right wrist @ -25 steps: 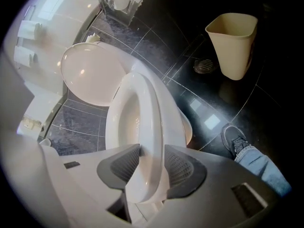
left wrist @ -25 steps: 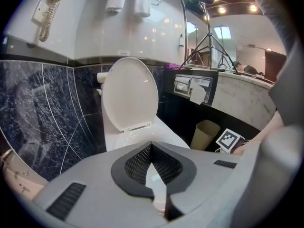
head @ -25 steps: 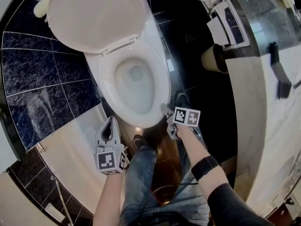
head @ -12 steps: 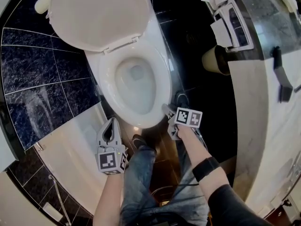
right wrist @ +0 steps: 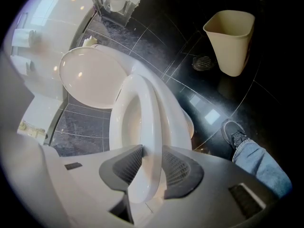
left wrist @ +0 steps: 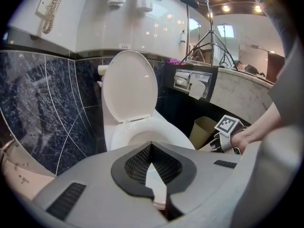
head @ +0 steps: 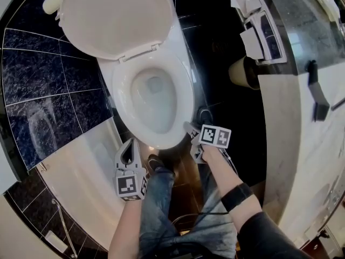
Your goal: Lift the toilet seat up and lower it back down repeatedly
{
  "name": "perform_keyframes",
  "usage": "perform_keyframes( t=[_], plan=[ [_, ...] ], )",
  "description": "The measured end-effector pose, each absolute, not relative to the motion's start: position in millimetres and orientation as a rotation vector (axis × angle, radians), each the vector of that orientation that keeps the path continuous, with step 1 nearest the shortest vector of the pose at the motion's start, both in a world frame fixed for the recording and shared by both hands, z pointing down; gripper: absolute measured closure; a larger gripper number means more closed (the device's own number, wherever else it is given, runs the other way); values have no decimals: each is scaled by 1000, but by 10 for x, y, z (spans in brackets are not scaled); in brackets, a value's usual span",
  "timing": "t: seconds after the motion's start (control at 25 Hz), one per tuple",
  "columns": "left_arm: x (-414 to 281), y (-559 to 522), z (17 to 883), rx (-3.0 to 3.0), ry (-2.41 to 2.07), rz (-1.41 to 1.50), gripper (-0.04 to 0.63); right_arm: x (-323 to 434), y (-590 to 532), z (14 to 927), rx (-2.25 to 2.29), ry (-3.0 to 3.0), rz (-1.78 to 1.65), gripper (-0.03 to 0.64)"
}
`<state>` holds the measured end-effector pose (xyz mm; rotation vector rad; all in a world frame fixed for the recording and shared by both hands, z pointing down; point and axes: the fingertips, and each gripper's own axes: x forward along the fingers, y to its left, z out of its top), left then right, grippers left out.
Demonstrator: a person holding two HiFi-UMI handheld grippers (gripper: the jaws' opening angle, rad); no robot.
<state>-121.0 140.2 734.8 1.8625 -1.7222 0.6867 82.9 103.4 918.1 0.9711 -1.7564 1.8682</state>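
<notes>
Seat [head: 185, 93]: lies down on the bowl [head: 153, 99], with the lid [head: 116, 18] upright behind it. Pinched at the front right rim by the right gripper [right wrist: 147, 148], jaws just closed further onto it, one pad pressing on each side. Runs away from those pads as a white band, bowl opening to one side. Left gripper [left wrist: 151, 144]: hangs near the bowl's front left, apart from the toilet, tips pressed together with nothing between them. Beige bin [right wrist: 232, 39]: stands on the dark floor [right wrist: 199, 13], well apart from the bowl. Shoe [right wrist: 235, 134]: planted near the bowl's front.
</notes>
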Motion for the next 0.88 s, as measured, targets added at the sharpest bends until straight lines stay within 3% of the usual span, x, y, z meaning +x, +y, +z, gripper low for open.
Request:
perform_keyframes(
  t=[0.6,0.88],
  plan=[
    [-1049,2459,7835,1594,-1585,785,598,780,875,8232,939,-1709,1961,489],
    [-714,2201,7777,1632,-1516,728,598,683,700,7773,903,-1743,1968,489]
  ],
)
